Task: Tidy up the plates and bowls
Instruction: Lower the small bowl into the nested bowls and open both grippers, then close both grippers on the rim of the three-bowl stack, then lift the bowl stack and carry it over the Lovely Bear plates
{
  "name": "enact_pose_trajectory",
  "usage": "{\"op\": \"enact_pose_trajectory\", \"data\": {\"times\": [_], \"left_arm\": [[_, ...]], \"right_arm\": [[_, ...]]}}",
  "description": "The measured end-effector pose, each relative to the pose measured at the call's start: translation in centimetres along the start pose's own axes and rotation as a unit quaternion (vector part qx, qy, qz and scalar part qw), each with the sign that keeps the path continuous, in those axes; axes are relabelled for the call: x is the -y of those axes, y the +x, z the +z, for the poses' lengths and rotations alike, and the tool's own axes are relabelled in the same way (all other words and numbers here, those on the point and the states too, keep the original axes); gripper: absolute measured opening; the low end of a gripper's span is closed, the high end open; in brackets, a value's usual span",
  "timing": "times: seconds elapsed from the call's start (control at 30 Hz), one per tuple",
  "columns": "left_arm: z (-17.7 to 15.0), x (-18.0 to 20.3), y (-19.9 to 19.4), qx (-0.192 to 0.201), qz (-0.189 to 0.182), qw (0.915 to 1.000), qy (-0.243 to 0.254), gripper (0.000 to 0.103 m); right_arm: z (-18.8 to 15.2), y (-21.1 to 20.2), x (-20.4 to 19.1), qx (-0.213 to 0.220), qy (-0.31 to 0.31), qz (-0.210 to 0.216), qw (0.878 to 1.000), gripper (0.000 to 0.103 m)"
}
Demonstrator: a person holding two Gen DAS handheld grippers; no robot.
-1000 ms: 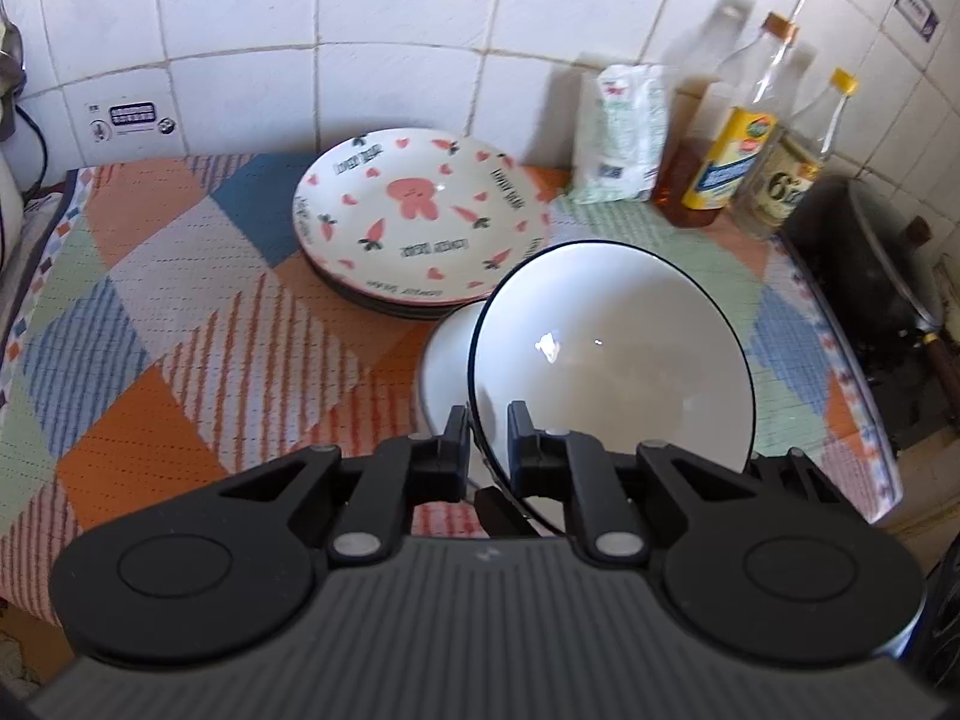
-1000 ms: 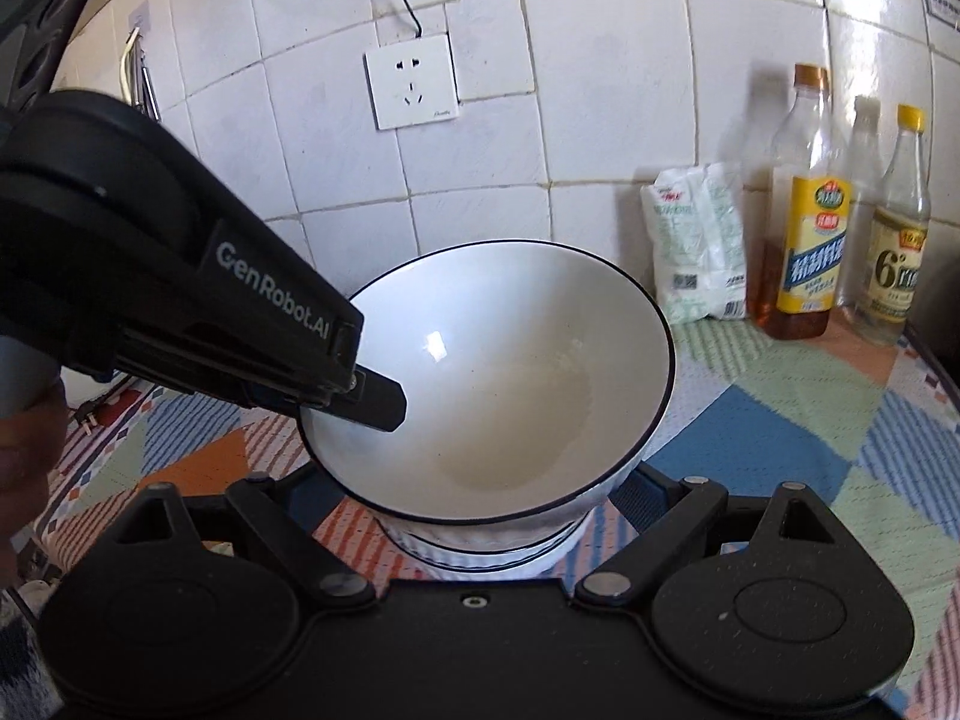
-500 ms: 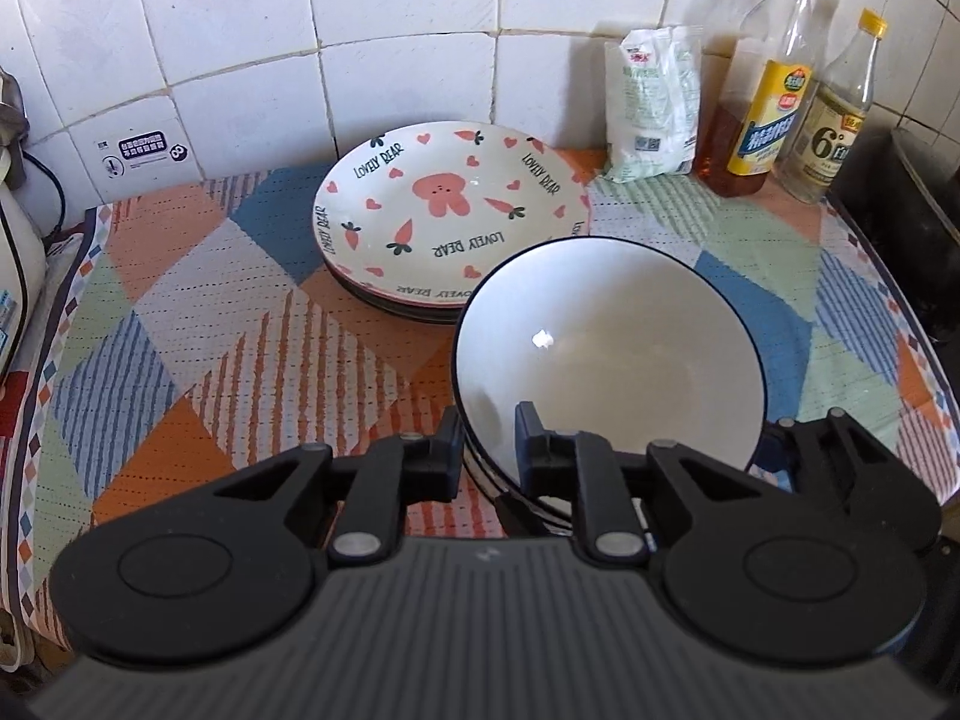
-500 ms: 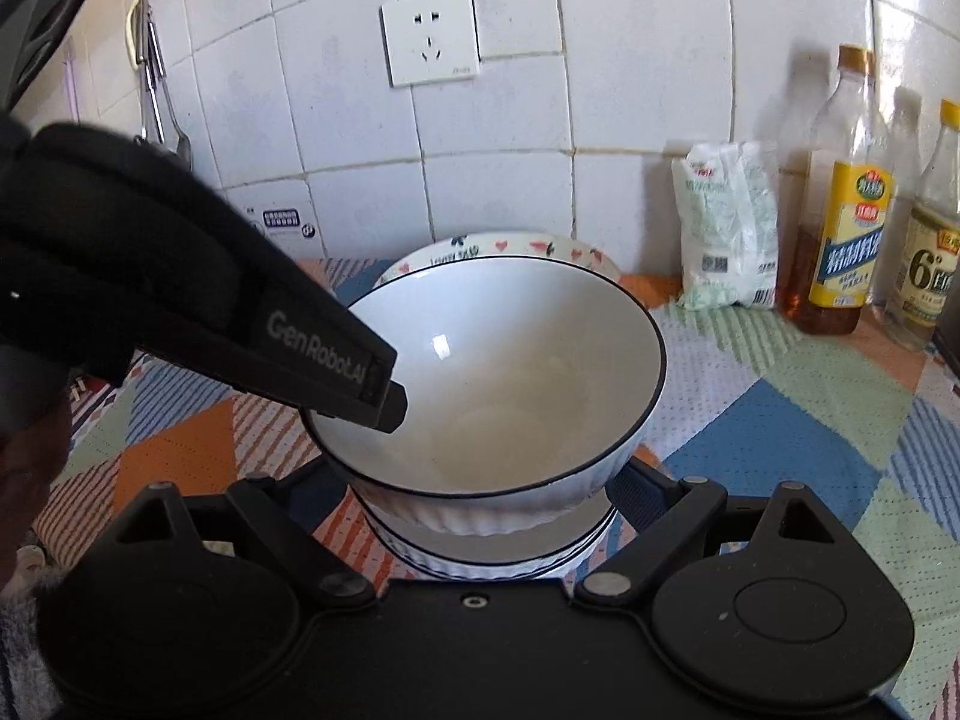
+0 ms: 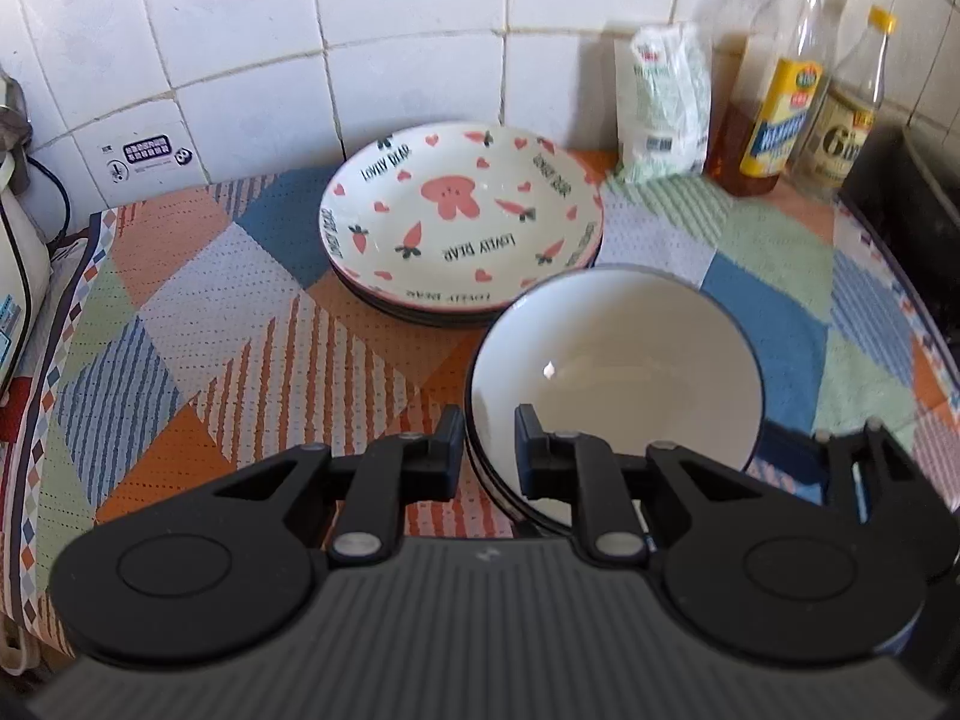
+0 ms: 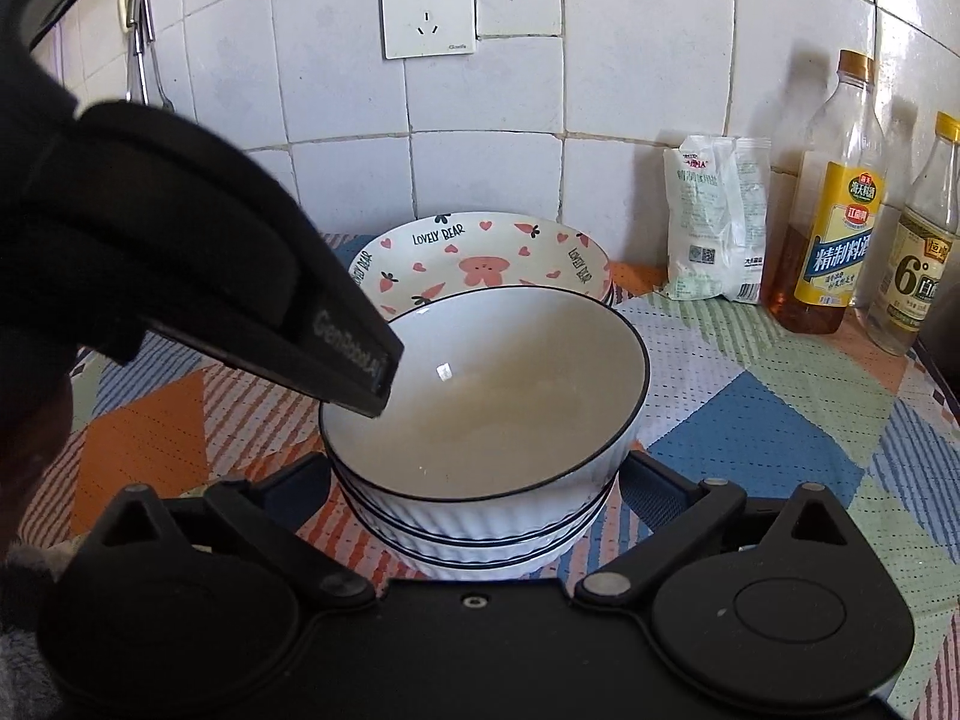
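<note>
A white bowl with a dark rim point(image 5: 618, 372) point(image 6: 486, 384) sits nested on top of a stack of like bowls point(image 6: 480, 540) on the patterned cloth. My left gripper point(image 5: 489, 444) straddles the bowl's near-left rim with a small gap on each side, its fingers slightly apart; in the right wrist view it point(image 6: 360, 378) reaches over that rim. My right gripper point(image 6: 477, 480) is wide open around the bowl stack, one finger on each side. A stack of plates, the top one with pink rabbit and carrot print point(image 5: 462, 216) point(image 6: 480, 261), stands behind the bowls.
A white bag point(image 5: 660, 102), an oil bottle point(image 5: 774, 84) and a vinegar bottle point(image 5: 846, 114) stand at the back right against the tiled wall. A dark stove edge point(image 5: 906, 204) lies at the right. A white appliance point(image 5: 15, 276) sits at the left.
The bowl came down from a tilted hold onto the bowl stack and now sits level. My left gripper's fingers have parted a little around its rim.
</note>
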State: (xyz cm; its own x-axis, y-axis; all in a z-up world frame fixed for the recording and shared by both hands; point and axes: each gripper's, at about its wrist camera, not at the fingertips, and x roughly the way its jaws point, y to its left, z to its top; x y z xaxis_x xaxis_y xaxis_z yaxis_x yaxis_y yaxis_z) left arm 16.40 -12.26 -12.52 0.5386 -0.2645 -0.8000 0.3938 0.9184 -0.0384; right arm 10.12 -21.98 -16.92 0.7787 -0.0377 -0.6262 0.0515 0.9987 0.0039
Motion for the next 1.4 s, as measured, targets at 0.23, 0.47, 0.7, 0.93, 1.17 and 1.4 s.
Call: {"op": "enact_pose_trajectory", "data": {"times": [0.23, 0.47, 0.7, 0.93, 1.17, 1.4], "left_arm": [[0.3, -3.1, -1.9, 0.036, -0.033, 0.9953, -0.083, 0.028], [-0.2, -5.5, -2.0, 0.017, -0.069, 0.9871, -0.143, 0.034], [0.5, -6.3, 0.0, -0.046, -0.126, 0.9822, -0.131, 0.045], [2.0, -7.3, 3.6, -0.129, -0.162, 0.9712, -0.118, 0.051], [1.0, -7.5, 6.0, -0.16, -0.159, 0.9597, -0.168, 0.051], [1.1, -7.3, 6.9, -0.127, -0.149, 0.9664, -0.167, 0.046]], "right_arm": [[-1.2, -2.0, -0.1, -0.005, 0.025, 0.011, 1.0, 0.102], [-1.9, -3.5, -0.2, 0.0, 0.038, 0.022, 0.999, 0.102], [-2.4, -2.9, 0.1, -0.013, 0.019, 0.013, 1.0, 0.102], [-2.5, -0.3, 2.8, -0.048, 0.018, 0.058, 0.997, 0.103], [-2.4, 3.9, 4.6, -0.087, 0.082, 0.082, 0.989, 0.103], [-3.0, 4.8, 2.8, -0.052, 0.013, 0.079, 0.995, 0.103]]}}
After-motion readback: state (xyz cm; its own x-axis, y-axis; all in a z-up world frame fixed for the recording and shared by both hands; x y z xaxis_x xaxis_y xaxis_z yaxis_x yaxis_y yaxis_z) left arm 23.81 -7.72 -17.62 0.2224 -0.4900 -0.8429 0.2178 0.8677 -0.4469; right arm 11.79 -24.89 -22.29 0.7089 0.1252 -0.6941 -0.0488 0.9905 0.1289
